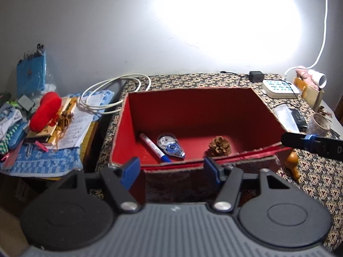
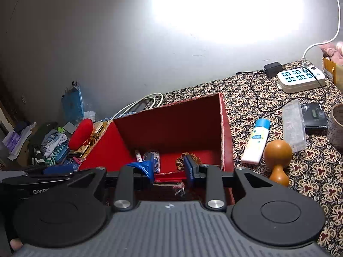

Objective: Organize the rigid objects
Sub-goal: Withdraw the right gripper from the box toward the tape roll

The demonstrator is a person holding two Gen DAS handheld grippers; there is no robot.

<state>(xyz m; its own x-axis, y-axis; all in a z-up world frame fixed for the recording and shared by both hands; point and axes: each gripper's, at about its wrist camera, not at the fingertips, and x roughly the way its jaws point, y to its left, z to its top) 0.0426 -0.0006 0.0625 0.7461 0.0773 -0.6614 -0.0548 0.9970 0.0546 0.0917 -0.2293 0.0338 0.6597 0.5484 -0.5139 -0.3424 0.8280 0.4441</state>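
Both claws gape wide, holding nothing: left claw (image 1: pixel 173 169), right claw (image 2: pixel 169 168). In the red box (image 1: pixel 214 105), the pine cone (image 1: pixel 220 146) lies at 3 o'clock from the marker (image 1: pixel 154 147).

Box (image 1: pixel 193 111): matt red lining, rough frayed rim. Gourd (image 2: pixel 277 158): smooth, glossy wood. Tablecloth (image 2: pixel 246 98): patterned woven cloth.

Red box (image 1: pixel 193 111), open-topped, on patterned cloth. Inside on the floor: marker (image 1: pixel 154 147), white with blue cap, lying diagonally by the left wall; correction tape (image 1: pixel 170 145), clear and blue, flat just beside it; pinecone (image 1: pixel 220 146), brown, apart toward the right. Outside, right of the box: white tube (image 2: pixel 256 142) with blue cap, lying flat; beside it, wooden gourd (image 2: pixel 277 163), tan, on its side.
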